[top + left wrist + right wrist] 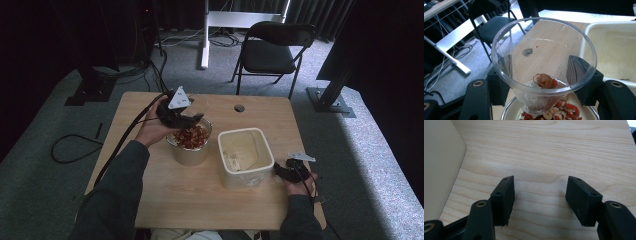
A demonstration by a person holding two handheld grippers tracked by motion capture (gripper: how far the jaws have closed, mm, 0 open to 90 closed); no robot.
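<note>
One clear cup, one metal bowl, one cream tub and two claws sit over the wooden tabletop. A black chair stands on the floor beyond the far edge.

The left claw pinches the cup: in the left gripper view a black pad presses each side of the clear wall, and the cup lies tipped, its mouth towards the camera. It hangs just above the bowl's far-left rim. The bowl holds a heap of red and pale bits. A few bits cling inside the cup near its base.

The right claw rests low on the tabletop just beside the tub's right wall, spread wide with nothing between its jaws; bare wood shows in the gap. The tub stands just right of the bowl, near it, and its inside looks pale and empty of bits.

The high view gives the whole layout: both forearms, bowl and tub side by side, a small hole in the tabletop. The left gripper view adds the inside of the cup and the leftover bits, too small to make out from above. The right gripper view gives the open jaws and the tub's curved corner close at its left.
</note>
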